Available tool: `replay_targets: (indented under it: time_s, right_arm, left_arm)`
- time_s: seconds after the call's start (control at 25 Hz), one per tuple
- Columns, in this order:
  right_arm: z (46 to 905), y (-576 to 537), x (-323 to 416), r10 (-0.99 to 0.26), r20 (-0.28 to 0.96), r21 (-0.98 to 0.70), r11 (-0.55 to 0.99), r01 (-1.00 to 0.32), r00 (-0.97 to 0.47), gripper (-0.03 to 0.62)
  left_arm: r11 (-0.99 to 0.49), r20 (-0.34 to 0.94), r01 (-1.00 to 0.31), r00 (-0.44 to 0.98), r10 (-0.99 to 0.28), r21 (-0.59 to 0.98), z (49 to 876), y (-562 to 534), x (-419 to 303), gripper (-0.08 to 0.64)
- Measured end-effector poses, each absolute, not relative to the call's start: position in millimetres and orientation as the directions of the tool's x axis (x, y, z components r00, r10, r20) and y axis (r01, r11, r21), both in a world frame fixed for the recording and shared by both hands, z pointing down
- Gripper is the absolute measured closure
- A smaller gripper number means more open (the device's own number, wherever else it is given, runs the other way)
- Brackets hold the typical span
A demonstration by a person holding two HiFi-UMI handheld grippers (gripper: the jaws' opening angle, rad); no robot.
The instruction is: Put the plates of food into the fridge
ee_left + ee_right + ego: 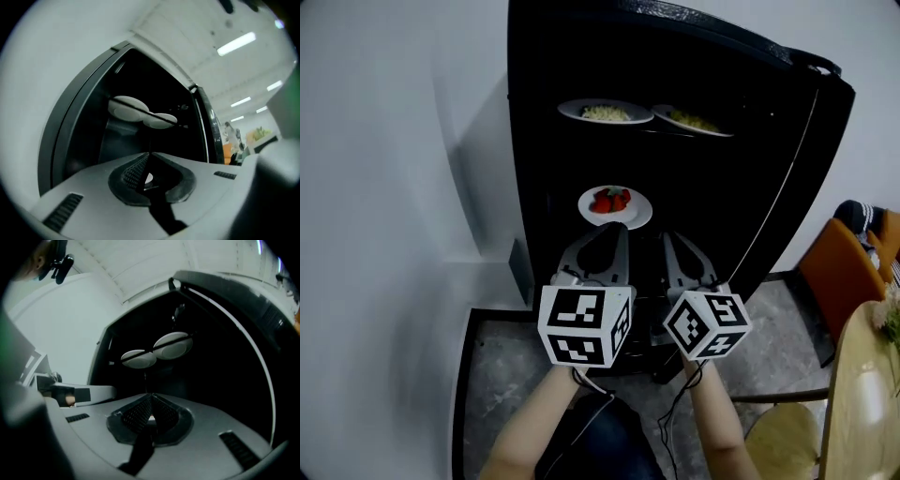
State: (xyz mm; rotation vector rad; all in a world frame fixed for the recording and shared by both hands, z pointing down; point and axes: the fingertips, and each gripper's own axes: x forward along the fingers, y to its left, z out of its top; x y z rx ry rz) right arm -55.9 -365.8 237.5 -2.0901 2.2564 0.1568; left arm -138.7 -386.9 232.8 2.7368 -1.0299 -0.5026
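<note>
Three plates in fridge (581,42): left plate (605,112), right plate (694,121) upper centre, strawberry plate (615,206) mid-frame. Left gripper (149,154), right gripper (151,395): jaws together, empty. I'd back out level.

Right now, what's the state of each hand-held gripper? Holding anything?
Left hand-held gripper: closed, tips touching, gripping nothing.
Right hand-held gripper: closed, tips touching, gripping nothing.
Strawberry plate sits in the fridge just ahead of both.

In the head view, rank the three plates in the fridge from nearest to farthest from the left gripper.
1. Strawberry plate, lowest, just ahead of the left gripper.
2. Upper left plate, above it.
3. Upper right plate, beside that, farther right.
</note>
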Motion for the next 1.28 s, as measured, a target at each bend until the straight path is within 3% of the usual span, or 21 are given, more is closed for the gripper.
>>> replay_targets:
  time_s: [0.12, 0.24, 0.4, 0.72, 1.28]
  right_arm:
    - [223.7, -346.4, -49.7, -0.972, -0.235, 0.089, -0.013, -0.996, -0.008, 0.578]
    - [221.1, -336.4, -46.2, -0.954, -0.299, 0.144, -0.063, -0.988, 0.017, 0.578]
    - [206.6, -346.2, -41.4, -0.941, -0.339, 0.156, -0.039, -0.987, -0.017, 0.578]
    - [140.8, -376.6, -57.8, -0.96, -0.278, 0.117, -0.009, -0.993, -0.025, 0.578]
    - [-36.0, -301.6, -167.9, -0.989, -0.145, 0.223, -0.037, -0.974, 0.005, 0.578]
  left_arm:
    - [-0.687, -0.372, -0.727, 0.642, -0.671, -0.015, 208.6, -373.5, -136.4, 0.54]
    - [-0.603, -0.419, -0.785, 0.601, -0.681, -0.145, 204.0, -365.7, -129.8, 0.54]
    - [-0.626, -0.483, -0.775, 0.582, -0.654, -0.087, 194.0, -376.0, -121.1, 0.54]
    - [-0.627, -0.397, -0.766, 0.624, -0.673, -0.14, 135.8, -395.3, -124.4, 0.546]
    - [-0.58, -0.258, -0.813, 0.573, -0.778, -0.054, -28.7, -337.9, -244.5, 0.546]
